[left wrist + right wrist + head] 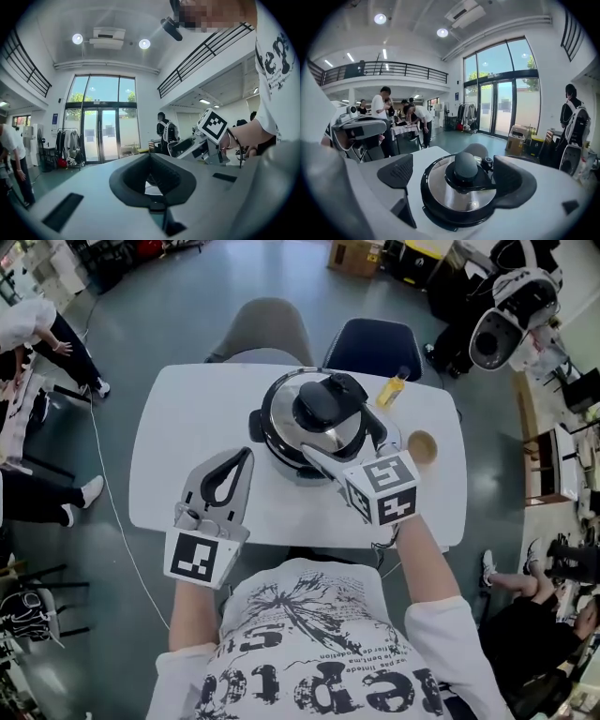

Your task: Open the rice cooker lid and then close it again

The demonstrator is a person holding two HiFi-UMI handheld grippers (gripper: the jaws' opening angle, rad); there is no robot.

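Over a white table (169,427), we aimed our right gripper (349,448), jaws spread, at the unopened rice cooker lid (319,418), left gripper (242,463) clenched empty; grasping the handle (465,165) seemed next.

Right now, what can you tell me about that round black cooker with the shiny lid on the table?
The round black rice cooker stands upright about midway on the white rounded table. Its polished steel lid is closed and flat, topped by a black handle plate with a rounded dark knob. The body looks like glossy black plastic. The right tool reaches toward its near side, jaws apart on either side of the lid; whether it touches I cannot tell.
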